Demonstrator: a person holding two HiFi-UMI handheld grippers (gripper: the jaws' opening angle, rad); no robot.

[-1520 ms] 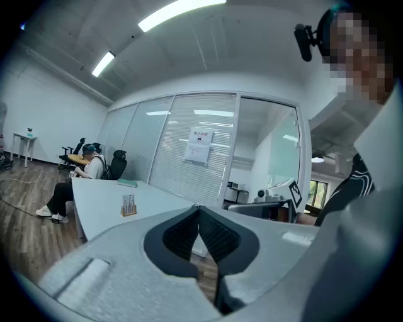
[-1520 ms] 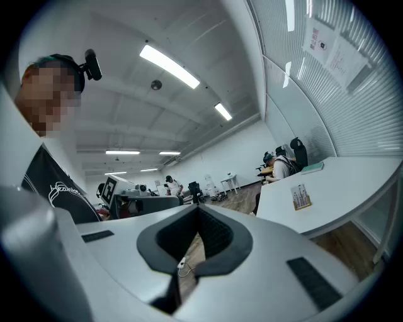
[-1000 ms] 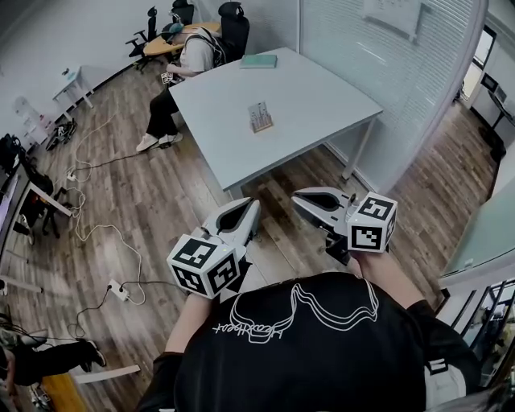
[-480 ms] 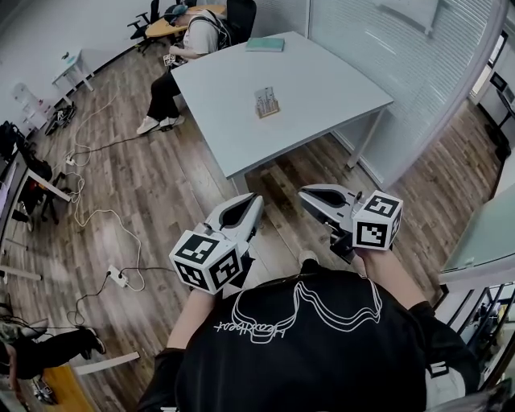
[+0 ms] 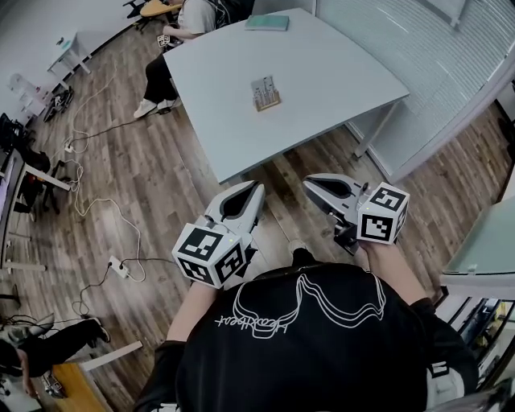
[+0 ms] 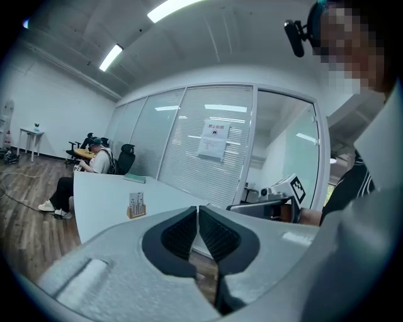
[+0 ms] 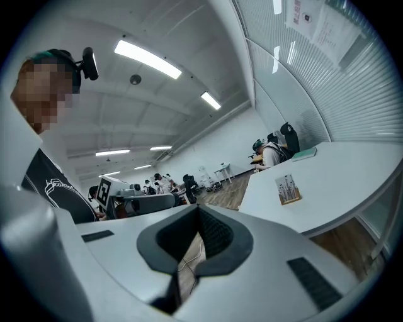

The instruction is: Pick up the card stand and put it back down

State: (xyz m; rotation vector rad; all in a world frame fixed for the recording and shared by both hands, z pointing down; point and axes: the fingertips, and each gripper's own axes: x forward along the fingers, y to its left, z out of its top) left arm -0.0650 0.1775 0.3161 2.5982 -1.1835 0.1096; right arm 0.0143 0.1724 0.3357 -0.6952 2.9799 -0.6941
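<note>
We look steeply down on a wood-plank floor (image 5: pixel 145 177) strewn with cables. A large pale counter (image 5: pixel 338 88) fills the upper middle of the head view. A person (image 5: pixel 173 48) sits at its far corner, partly out of frame, and a green book (image 5: pixel 267 22) lies near its far edge.

Below, close to our dark shirt, we hold both tools level and pointing toward the counter. The left gripper (image 5: pixel 250 190) has its jaws clenched together with nothing between them. The right gripper (image 5: pixel 313 183) is likewise clenched and empty – its own view shows only floor beyond the closed pads. Both hang over the floor, short of the counter's near edge.

The card stand (image 5: pixel 265 93) is upright near the middle of the counter: a small wooden base with pale cards in it, well apart from both tools. It also shows small and untouched in the left gripper view (image 6: pixel 136 205) and the right gripper view (image 7: pixel 288 188).

Over the last second the counter has grown larger and spread wider in the head view, and the seated person has slid toward the top edge – we are walking in. The tools have kept their place against our body, and the jaws have stayed closed. We judge the task to be at the approach. The jaws will need to open before any pick-up.
</note>
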